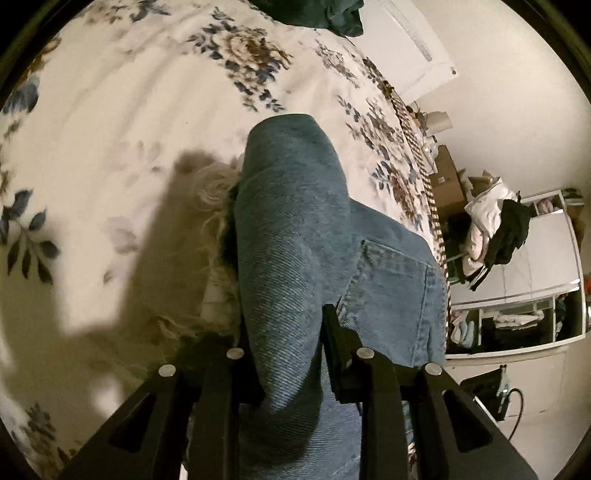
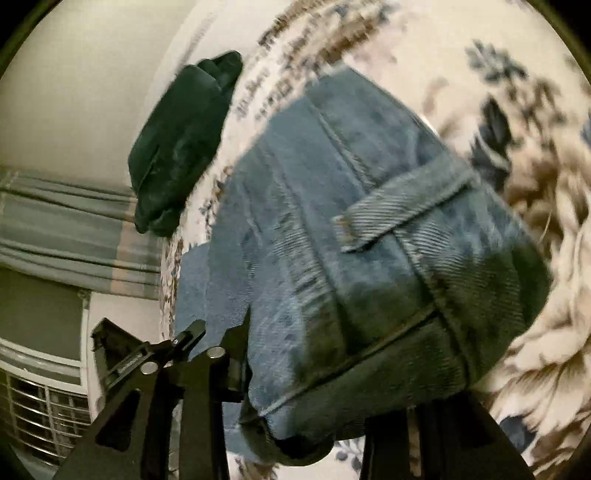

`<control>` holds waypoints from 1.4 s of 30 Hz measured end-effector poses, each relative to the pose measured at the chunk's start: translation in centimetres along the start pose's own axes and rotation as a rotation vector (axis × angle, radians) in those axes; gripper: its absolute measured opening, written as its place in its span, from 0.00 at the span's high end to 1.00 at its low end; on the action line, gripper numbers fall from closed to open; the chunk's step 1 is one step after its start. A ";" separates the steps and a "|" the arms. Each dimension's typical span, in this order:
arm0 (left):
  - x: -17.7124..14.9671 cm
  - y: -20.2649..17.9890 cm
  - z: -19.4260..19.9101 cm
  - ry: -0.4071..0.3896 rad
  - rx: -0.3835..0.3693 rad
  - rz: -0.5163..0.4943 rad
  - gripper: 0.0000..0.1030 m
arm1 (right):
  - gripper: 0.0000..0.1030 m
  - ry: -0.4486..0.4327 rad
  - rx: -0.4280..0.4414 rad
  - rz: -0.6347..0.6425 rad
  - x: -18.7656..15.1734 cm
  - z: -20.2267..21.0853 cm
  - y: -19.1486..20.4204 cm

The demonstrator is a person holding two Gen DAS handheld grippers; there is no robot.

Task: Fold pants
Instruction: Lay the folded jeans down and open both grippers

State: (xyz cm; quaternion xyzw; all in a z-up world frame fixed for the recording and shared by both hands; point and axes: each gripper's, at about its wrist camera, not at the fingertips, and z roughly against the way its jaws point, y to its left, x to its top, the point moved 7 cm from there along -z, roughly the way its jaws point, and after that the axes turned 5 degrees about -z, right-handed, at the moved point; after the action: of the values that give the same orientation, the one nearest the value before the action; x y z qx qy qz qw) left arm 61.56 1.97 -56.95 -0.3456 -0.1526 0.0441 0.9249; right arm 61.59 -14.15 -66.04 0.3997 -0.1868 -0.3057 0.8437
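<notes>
Blue denim pants (image 1: 295,236) hang over a bed with a white floral cover (image 1: 110,129). In the left wrist view my left gripper (image 1: 291,354) is shut on a thick bunch of the denim; a back pocket (image 1: 391,295) shows beside the right finger. In the right wrist view my right gripper (image 2: 317,369) is shut on the pants (image 2: 351,221) near the waistband, where a belt loop (image 2: 391,218) shows. The denim hides the right finger. A frayed pale hem (image 1: 218,199) shows behind the pants on the left.
A dark green garment (image 2: 181,147) lies on the bed's far edge, also in the left wrist view (image 1: 317,14). Beside the bed are boxes, a pile of clothes (image 1: 491,221) and a white wardrobe (image 1: 546,266). A striped curtain (image 2: 66,229) and a window are at left.
</notes>
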 end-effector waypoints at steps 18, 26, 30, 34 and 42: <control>-0.5 0.5 1.6 -0.016 0.117 -0.024 0.63 | 0.66 -0.049 -0.202 0.003 1.2 4.1 -4.1; -3.7 -3.7 5.0 -0.016 0.447 -0.220 0.14 | 0.21 -0.078 -0.525 0.228 -0.1 5.4 0.0; -5.2 -6.0 6.7 -0.036 0.530 -0.292 0.08 | 0.04 -0.126 -0.661 0.378 -1.1 6.0 2.9; -6.3 -7.9 8.7 -0.064 0.572 -0.314 0.08 | 0.00 -0.181 -0.743 0.503 -2.4 7.8 5.8; -9.5 -14.2 14.9 -0.149 0.605 -0.347 0.08 | 0.00 -0.241 -0.740 0.588 -5.6 15.7 10.8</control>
State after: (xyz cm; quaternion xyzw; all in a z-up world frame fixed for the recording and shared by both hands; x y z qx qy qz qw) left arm 47.51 -1.27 -39.46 -0.0207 -0.2560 -0.0454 0.9654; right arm 52.58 -13.84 -48.31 -0.0349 -0.2669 -0.1442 0.9522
